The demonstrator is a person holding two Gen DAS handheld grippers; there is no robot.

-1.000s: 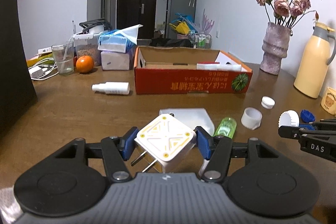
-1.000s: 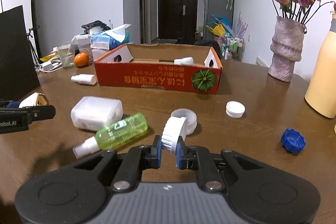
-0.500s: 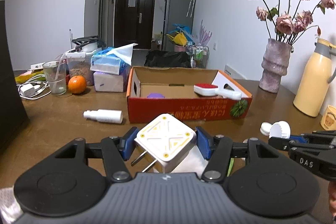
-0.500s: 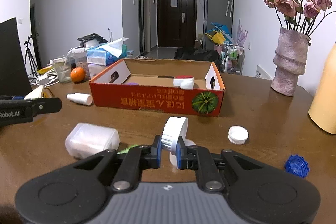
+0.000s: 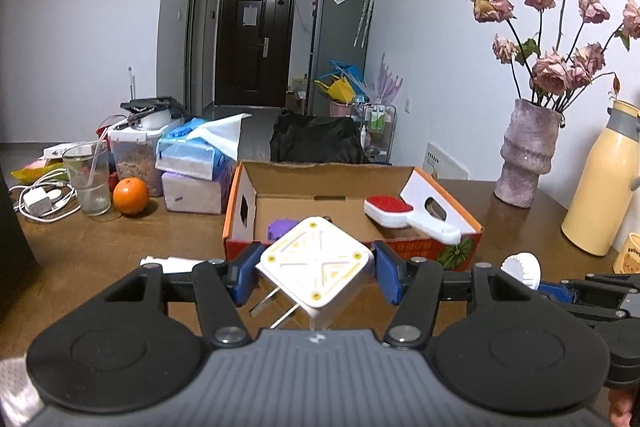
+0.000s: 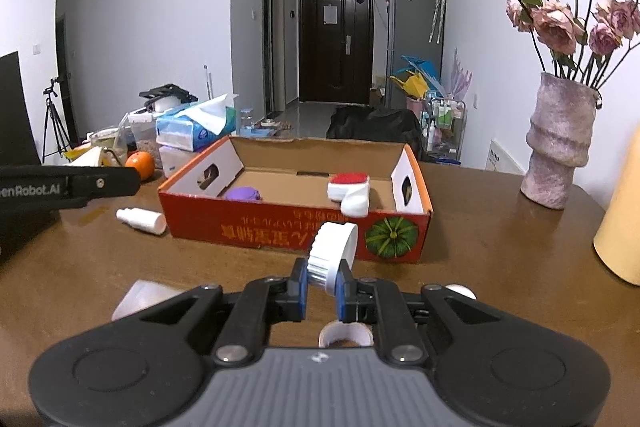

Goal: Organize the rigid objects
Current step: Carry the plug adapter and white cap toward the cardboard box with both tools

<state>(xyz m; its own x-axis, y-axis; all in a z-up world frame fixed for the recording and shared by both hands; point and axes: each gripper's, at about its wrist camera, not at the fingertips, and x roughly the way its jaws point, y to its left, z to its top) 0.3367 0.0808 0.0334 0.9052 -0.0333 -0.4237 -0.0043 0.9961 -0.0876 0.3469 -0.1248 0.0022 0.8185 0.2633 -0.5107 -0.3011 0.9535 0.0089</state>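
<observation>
The left gripper (image 5: 314, 277) clamps a white plug adapter (image 5: 316, 265), and the right gripper (image 6: 322, 289) pinches a ribbed white cap (image 6: 332, 251). Both hover just short of the open cardboard box (image 6: 296, 227), near its front wall. Inside, bare floor shows between a purple item (image 6: 242, 194), perhaps a lid, and a red-topped brush (image 6: 348, 193).

The left gripper (image 6: 60, 187) reads "enRobot.AI" (cut off at the frame edge).
</observation>
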